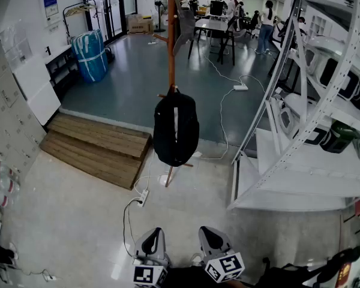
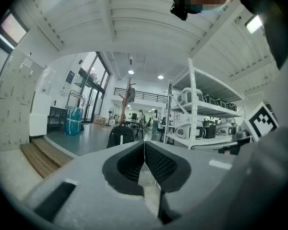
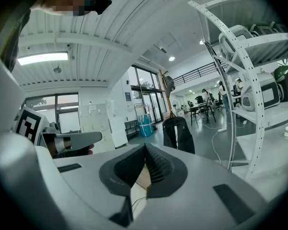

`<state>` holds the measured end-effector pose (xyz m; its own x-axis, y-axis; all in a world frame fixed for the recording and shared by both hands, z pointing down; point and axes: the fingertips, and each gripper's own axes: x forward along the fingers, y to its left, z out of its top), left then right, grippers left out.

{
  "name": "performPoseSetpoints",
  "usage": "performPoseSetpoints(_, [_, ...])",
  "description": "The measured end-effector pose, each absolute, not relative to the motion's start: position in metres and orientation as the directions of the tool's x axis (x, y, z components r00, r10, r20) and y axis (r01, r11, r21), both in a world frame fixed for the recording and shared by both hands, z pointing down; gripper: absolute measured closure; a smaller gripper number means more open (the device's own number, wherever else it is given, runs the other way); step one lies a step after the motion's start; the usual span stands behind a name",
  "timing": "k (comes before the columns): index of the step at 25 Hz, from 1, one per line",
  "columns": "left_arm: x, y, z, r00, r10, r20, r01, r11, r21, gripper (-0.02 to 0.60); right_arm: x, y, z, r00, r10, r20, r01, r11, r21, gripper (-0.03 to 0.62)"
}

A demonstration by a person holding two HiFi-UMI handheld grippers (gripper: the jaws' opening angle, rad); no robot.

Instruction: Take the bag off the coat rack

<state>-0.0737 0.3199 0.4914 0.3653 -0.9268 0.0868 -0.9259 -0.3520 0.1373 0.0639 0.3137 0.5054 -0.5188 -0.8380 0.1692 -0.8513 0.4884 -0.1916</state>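
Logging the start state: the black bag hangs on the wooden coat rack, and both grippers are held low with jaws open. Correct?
Only the jaws are wrong. The left gripper and right gripper have their jaws shut and empty, as each gripper view shows. The black bag does hang on the wooden coat rack.

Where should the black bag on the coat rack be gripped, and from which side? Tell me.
Grip the black bag at its top, where it hangs from a peg of the wooden coat rack. Its body droops slack on the pole's near side, so probably come from the front and lift upward. The left gripper and right gripper are shut; open one first.
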Motion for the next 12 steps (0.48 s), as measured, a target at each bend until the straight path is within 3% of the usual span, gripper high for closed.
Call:
performPoseSetpoints(8, [-0.0658, 0.3149, 0.4760, 0.370, -0.929, -0.004, -0.917, -0.366, 0.156, 0.563, 0.0671, 0.3142, 0.5048, -0.521, -0.836, 0.171, -0.850, 0.491, -0.189, 0.582])
performPoseSetpoints(12, [-0.0663, 0.3179, 0.4853, 0.364, -0.930, 0.043, -0.922, -0.354, 0.156, 0.563, 0.0681, 0.3158, 0.5031, -0.522, -0.837, 0.161, -0.848, 0.491, -0.198, 0.581])
